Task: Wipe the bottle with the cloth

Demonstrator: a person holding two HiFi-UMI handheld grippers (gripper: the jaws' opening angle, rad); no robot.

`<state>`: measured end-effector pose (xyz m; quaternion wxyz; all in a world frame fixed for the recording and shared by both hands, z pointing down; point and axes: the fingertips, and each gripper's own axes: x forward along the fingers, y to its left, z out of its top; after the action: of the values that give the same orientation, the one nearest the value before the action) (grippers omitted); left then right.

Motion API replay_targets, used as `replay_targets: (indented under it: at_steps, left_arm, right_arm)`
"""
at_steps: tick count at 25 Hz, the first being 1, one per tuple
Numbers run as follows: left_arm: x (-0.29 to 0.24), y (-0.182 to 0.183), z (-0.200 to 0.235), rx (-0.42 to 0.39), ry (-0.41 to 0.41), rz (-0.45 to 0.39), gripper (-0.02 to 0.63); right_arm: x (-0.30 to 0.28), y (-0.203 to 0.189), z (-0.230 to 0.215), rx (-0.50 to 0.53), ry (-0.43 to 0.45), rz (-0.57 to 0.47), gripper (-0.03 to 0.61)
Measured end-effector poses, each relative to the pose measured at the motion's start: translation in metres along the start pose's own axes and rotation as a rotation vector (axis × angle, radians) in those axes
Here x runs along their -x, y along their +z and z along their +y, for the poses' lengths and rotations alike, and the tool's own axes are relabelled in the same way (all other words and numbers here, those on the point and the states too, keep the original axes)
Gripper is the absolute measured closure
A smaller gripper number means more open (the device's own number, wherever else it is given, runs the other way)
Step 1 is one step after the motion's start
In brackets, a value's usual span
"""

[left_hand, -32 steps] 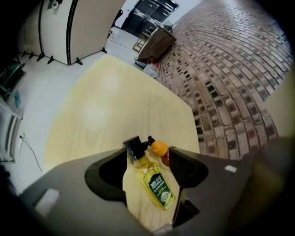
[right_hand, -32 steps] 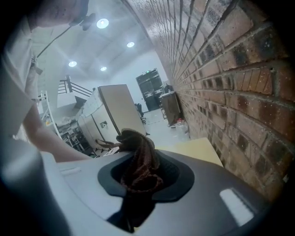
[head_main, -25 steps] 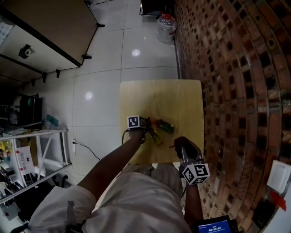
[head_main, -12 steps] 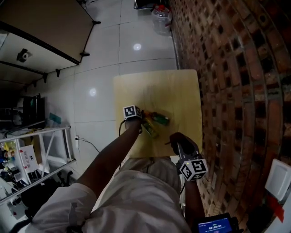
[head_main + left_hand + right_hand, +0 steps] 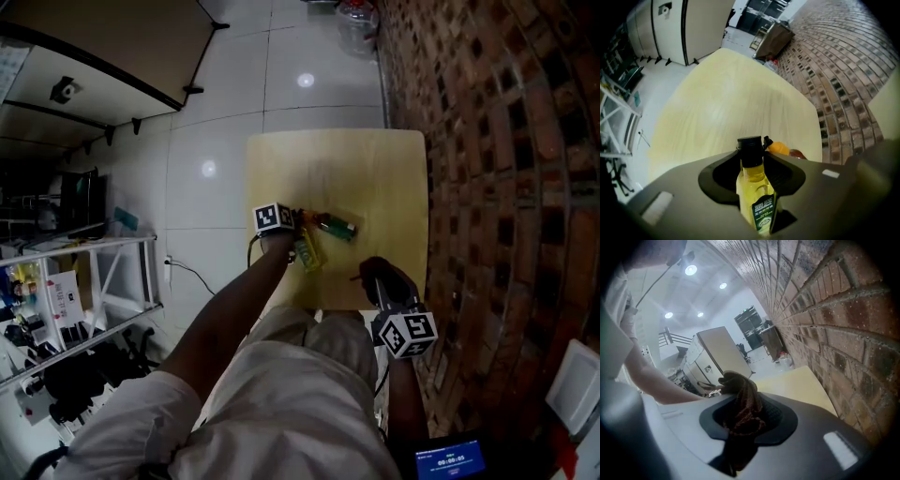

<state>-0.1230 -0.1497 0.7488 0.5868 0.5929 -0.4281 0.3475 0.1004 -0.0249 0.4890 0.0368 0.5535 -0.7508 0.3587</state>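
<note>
A small yellow bottle (image 5: pixel 757 187) with a black cap and a green label stands between the jaws of my left gripper (image 5: pixel 752 173). The jaws are closing and press its body on both sides. In the head view this bottle (image 5: pixel 307 251) lies just right of the left gripper (image 5: pixel 298 242), near the wooden table's (image 5: pixel 366 169) middle. My right gripper (image 5: pixel 743 420) is shut on a dark brown cloth (image 5: pixel 740 404), which bunches up out of the jaws. It hovers at the table's front right edge (image 5: pixel 380 281), apart from the bottle.
A second, orange and green bottle (image 5: pixel 336 226) lies on the table just beyond the yellow one (image 5: pixel 778 148). A brick wall (image 5: pixel 506 187) runs along the table's right side. A water jug (image 5: pixel 356 23) stands on the tiled floor behind. Metal shelving (image 5: pixel 84 281) is at the left.
The head view has shifted a little. The left gripper stays at the yellow bottle. The right gripper keeps the cloth near the table's front edge.
</note>
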Motion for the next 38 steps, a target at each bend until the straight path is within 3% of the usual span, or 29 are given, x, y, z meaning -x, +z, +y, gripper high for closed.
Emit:
replay_targets:
  at_steps: [4, 8, 12, 14, 17, 19, 23, 28, 33, 36, 38]
  left_arm:
    - [0.027, 0.014, -0.025, -0.297, -0.019, -0.141, 0.453]
    - [0.068, 0.032, -0.079, -0.633, -0.132, -0.364, 0.453]
    - [0.110, 0.040, -0.117, -0.863, -0.225, -0.597, 0.454]
    - [0.124, 0.036, -0.123, -0.924, -0.253, -0.676, 0.454]
    - [0.133, 0.015, -0.121, -1.024, -0.242, -0.722, 0.454]
    - [0.135, -0.002, -0.115, -1.074, -0.245, -0.725, 0.454]
    - [0.137, -0.013, -0.101, -1.066, -0.276, -0.694, 0.453]
    - [0.150, -0.042, -0.086, -1.215, -0.270, -0.657, 0.453]
    - [0.164, -0.069, -0.061, -1.308, -0.247, -0.694, 0.453]
    - [0.163, -0.081, -0.045, -1.322, -0.249, -0.701, 0.453]
    - [0.164, -0.080, -0.043, -1.278, -0.266, -0.691, 0.453]
  right_arm:
    - [0.002, 0.001, 0.000, -0.002, -0.009, -0.002, 0.492]
    - [0.002, -0.002, -0.002, -0.020, -0.036, -0.010, 0.492]
    - [-0.004, -0.011, 0.007, -0.032, -0.060, -0.018, 0.492]
    - [-0.009, -0.020, 0.014, -0.032, -0.068, -0.017, 0.492]
    - [-0.012, -0.039, 0.025, -0.046, -0.087, -0.012, 0.492]
    - [-0.011, -0.053, 0.033, -0.065, -0.101, -0.013, 0.492]
    - [-0.013, -0.071, 0.047, -0.089, -0.122, -0.017, 0.492]
    - [-0.021, -0.087, 0.068, -0.092, -0.122, -0.017, 0.492]
    - [-0.039, -0.108, 0.081, -0.087, -0.115, 0.012, 0.492]
    - [-0.051, -0.129, 0.085, -0.097, -0.113, 0.049, 0.492]
    - [-0.057, -0.140, 0.087, -0.101, -0.106, 0.076, 0.491]
